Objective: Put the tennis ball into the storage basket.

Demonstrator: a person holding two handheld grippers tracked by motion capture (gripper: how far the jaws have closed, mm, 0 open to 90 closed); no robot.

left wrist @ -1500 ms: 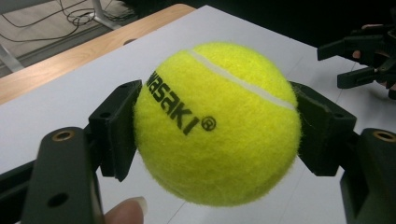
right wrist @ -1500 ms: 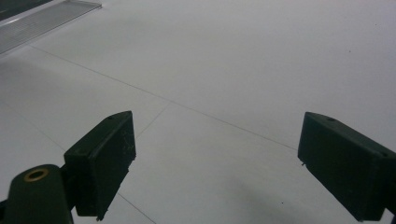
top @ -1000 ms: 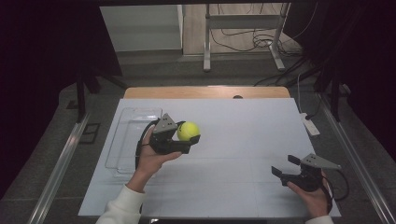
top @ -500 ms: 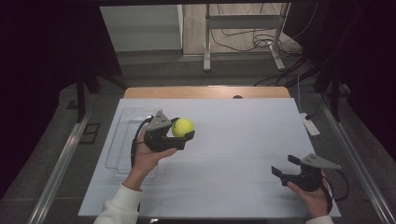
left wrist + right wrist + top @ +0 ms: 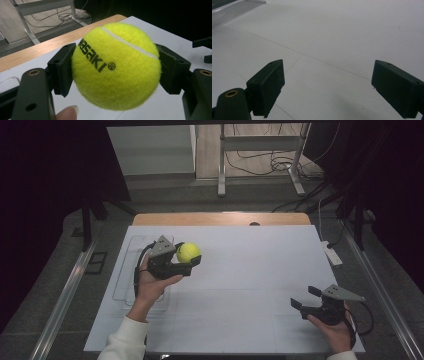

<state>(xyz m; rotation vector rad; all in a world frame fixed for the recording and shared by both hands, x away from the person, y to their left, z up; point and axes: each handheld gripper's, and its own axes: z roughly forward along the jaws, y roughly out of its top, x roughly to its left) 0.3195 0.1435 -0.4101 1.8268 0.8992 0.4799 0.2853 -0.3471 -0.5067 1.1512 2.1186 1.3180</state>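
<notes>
A yellow tennis ball with black lettering is held above the white table, near its left side. My left gripper is shut on it, one black jaw pressing each side of the ball. A fingertip shows below the ball in the left gripper view. My right gripper rests low at the table's front right, open, with bare table between its jaws.
A clear plastic tray lies on the table's left side, under and beside my left hand. A white remote-like object sits at the right edge. The white table surface spreads between both hands.
My left gripper has carried the ball leftward, toward the clear tray. The right gripper has stayed where it was.
</notes>
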